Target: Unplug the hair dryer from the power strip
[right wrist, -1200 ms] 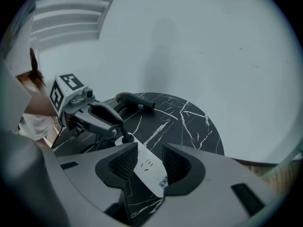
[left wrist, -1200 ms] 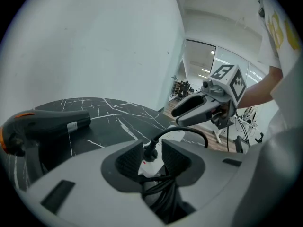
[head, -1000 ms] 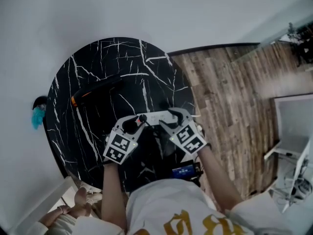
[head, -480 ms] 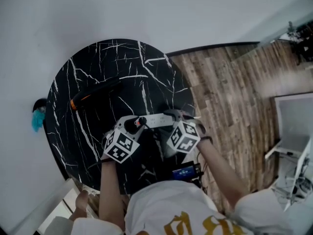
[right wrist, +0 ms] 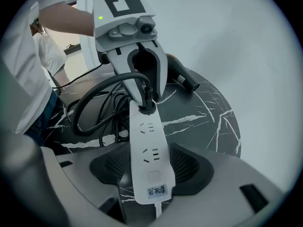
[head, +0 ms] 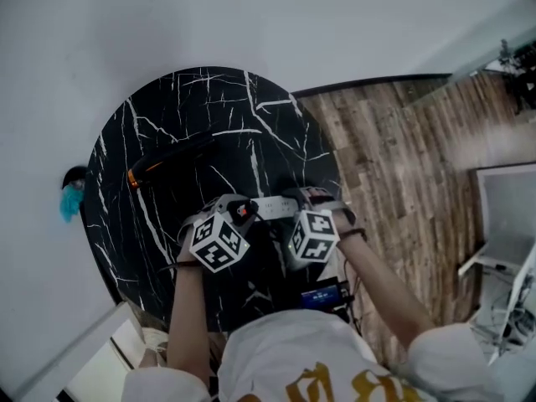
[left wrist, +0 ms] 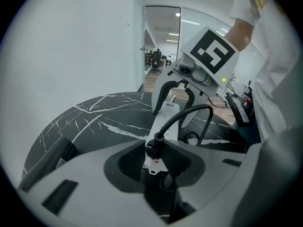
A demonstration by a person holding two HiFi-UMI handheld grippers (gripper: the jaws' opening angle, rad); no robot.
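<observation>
The left claw (left wrist: 154, 163) is clamped on the black plug (left wrist: 155, 147), seated in the end socket of the white power strip (right wrist: 150, 160) lying on the black veined surface (head: 209, 107). The right claw (right wrist: 149, 171) has just been opening and straddles the strip's far end without pressing it. The strip looks light and slick (it will likely lift with the plug), so pin its body and pull the stiff plug itself, not the cord (left wrist: 199, 111).

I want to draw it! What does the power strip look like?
The power strip is long, white plastic, lying flat on the black marbled table. A black plug sits in its far socket, pinched by the left gripper. Its other sockets are empty. The right gripper, jaws just opening, straddles its labelled end.
</observation>
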